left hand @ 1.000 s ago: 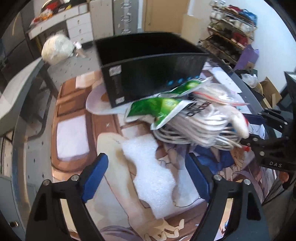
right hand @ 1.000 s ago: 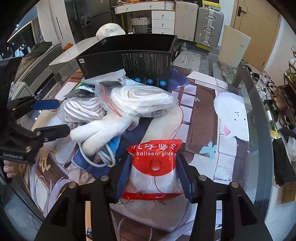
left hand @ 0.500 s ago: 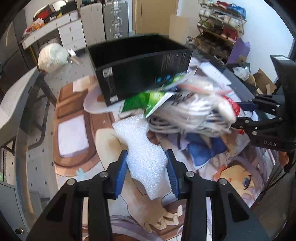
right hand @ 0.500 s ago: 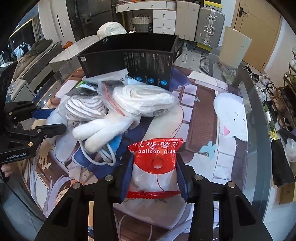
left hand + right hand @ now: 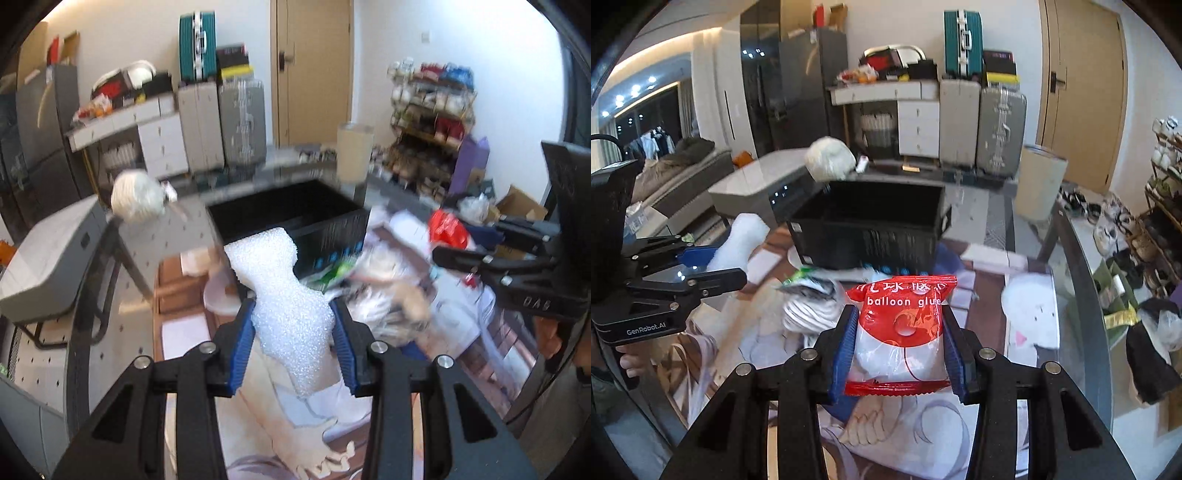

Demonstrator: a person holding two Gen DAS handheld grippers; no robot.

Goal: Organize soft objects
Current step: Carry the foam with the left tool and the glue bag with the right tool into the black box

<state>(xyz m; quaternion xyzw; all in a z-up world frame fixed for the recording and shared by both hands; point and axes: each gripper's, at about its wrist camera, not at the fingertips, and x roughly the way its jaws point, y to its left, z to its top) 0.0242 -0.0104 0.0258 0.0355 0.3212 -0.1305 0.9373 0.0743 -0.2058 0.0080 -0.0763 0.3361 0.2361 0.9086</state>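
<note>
Left gripper [image 5: 293, 341] jaws pinching white foam sheet [image 5: 284, 291], held up off desk [image 5: 177, 291] — top edge in front of black box [image 5: 868, 229]; right gripper [image 5: 899, 349] jaws clamped on red balloon glue packet [image 5: 901, 328], also lifted; cable pile [image 5: 809, 310] lying below box.

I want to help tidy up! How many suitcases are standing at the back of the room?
3. A teal suitcase sits on top of the beige suitcase, and a silver suitcase stands beside the beige one, near the door. More could be hidden behind the clutter.
</note>
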